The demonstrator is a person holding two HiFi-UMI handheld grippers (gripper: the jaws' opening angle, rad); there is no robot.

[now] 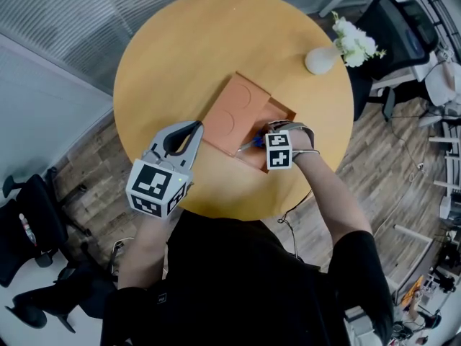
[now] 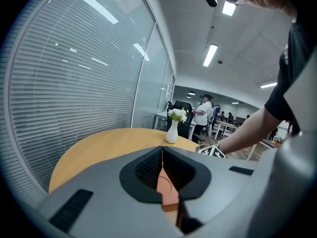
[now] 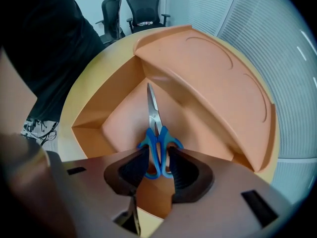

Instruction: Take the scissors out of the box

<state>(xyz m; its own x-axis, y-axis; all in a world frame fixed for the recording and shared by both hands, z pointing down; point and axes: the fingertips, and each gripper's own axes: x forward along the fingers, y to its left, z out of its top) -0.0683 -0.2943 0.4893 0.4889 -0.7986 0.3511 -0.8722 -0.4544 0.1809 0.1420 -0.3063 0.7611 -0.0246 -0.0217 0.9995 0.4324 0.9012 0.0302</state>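
Presently, the scissors lay flat on the floor of the open orange box, blades shut and pointing toward the lid, which covered the far part of the box on the round table. The right gripper pointed down into the box with its jaws apart, one either side of the blue handles – astride them, but not visibly clamped. The left gripper was clenched with nothing in it, its tips just at the lid's near edge; contact with the lid could not be confirmed. Several faults were judged possible from this position. The handle loops are rounded, smooth plastic, so pads closing off-centre could squeeze them out sideways. A grip at the handle end leaves the blades unsupported, so they could droop or swing on lifting. The blade tip lay close to the lid's edge – a lift that was not straight up could catch it there. If the box was not held down, it could shift with the pull.
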